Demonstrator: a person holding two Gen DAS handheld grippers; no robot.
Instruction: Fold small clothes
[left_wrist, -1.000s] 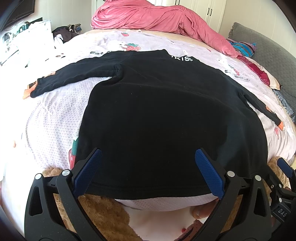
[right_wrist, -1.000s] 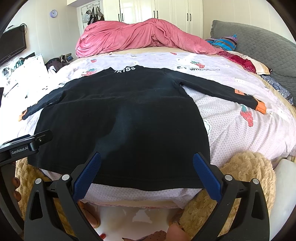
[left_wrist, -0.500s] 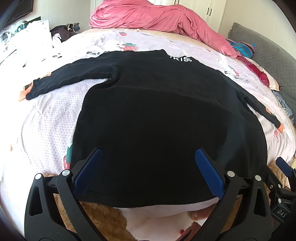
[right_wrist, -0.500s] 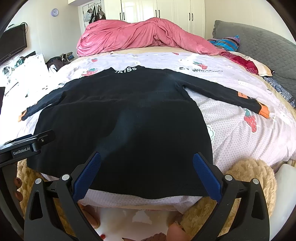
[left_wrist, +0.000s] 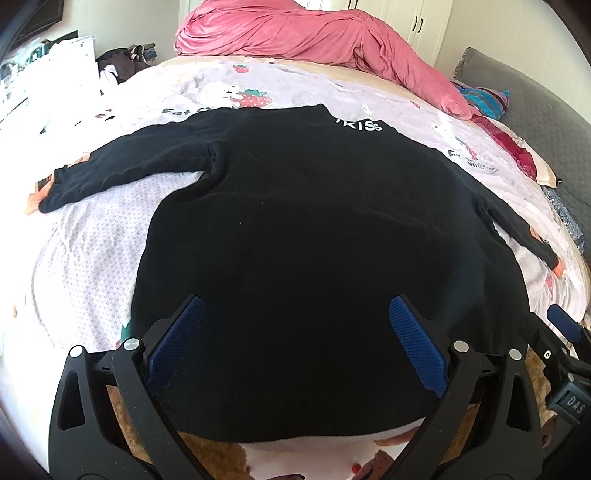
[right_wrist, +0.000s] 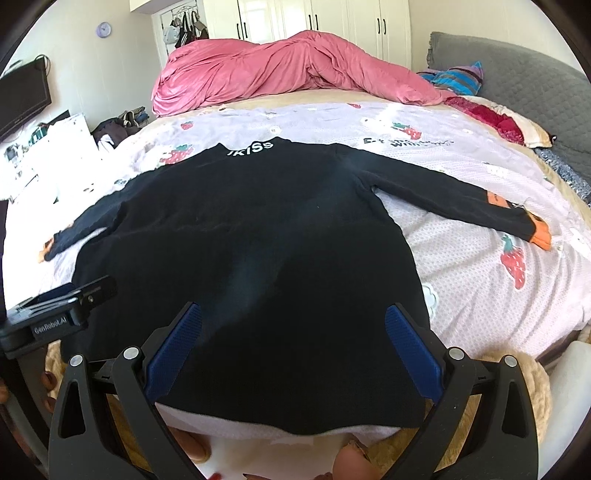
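Black top (left_wrist: 314, 229) is laid flat, sleeves spread, hem at the bed's (right_wrist: 480, 295) near edge, so both tongs, left gripper (left_wrist: 295, 347) and right gripper (right_wrist: 293, 347), are held spread wide and empty over the hem, presumably for pickup.

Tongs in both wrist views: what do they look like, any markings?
Both the left tongs and right tongs are matte black plastic frames with triangular cutouts and silver screws. Their fingers carry ribbed blue pads. The right view shows white "GenRobot.AI" lettering on the left unit; the left view shows "DAS" on the right unit.
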